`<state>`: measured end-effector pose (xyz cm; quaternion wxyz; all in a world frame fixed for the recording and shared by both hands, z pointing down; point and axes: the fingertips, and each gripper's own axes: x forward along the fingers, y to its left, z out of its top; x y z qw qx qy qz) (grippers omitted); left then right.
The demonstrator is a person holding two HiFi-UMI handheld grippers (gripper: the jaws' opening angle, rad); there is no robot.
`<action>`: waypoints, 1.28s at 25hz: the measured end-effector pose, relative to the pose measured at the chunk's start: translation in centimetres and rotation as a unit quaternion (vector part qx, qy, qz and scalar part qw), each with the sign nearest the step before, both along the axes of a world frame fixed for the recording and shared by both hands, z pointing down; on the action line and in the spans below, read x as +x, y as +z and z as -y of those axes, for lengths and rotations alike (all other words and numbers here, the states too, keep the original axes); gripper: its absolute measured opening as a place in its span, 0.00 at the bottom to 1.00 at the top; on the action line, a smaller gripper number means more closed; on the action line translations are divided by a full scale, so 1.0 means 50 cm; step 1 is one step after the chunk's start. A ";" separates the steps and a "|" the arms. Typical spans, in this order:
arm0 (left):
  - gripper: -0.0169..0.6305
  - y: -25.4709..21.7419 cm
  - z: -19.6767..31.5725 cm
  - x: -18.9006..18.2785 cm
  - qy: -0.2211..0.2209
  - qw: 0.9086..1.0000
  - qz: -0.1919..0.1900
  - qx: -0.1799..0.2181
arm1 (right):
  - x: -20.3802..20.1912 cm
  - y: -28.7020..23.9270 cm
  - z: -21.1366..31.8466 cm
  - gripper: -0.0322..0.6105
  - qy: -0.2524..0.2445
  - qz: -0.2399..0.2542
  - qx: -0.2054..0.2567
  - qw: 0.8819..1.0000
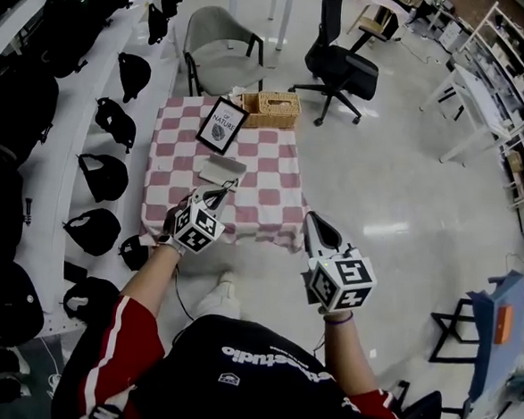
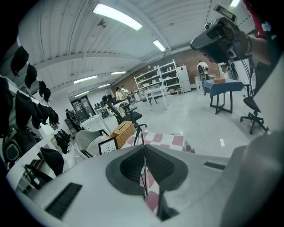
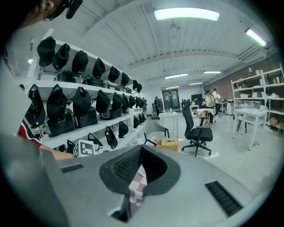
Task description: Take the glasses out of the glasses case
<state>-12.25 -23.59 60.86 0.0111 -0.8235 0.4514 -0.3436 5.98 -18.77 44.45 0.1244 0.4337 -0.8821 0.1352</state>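
1. Your left gripper [image 1: 218, 192] is pinched shut on a thin dark frame, seemingly the glasses [image 2: 142, 134], just on your side of the case [image 1: 222, 168].
2. Your right gripper [image 1: 313, 222], jaws together and empty, hangs well right of the case.
3. The glasses look out of the case; only setting them down remains.

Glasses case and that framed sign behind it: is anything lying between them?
Nothing: in the head view only bare checked tablecloth separates the glasses case from the framed sign.
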 end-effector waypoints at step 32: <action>0.04 -0.357 -0.338 0.035 -0.134 0.969 -0.138 0.158 | 0.065 -0.093 -0.171 0.05 -0.050 0.053 0.068 0.995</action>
